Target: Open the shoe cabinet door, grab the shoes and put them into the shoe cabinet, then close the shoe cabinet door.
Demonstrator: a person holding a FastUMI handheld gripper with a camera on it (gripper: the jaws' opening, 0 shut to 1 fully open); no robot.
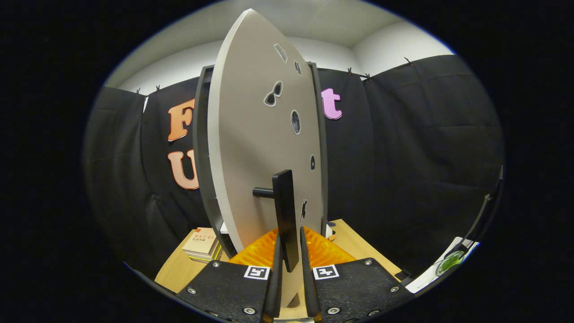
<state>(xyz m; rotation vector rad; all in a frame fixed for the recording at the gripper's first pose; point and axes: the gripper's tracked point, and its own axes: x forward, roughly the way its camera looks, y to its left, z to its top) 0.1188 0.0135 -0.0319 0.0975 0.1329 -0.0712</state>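
The shoe cabinet's light grey door stands close in front of me, swung partly open so I see it almost edge-on, with small dark stickers on its face. A black bar handle juts from the door on a short post. My gripper is shut on that handle, a finger pressing each side of its lower end. The cabinet's dark frame shows behind the door's left edge. The inside of the cabinet is hidden by the door.
The cabinet stands on a light wooden table. A stack of books lies to the left of the cabinet's foot. A white sheet with a green object sits low to the right, behind a thin black frame.
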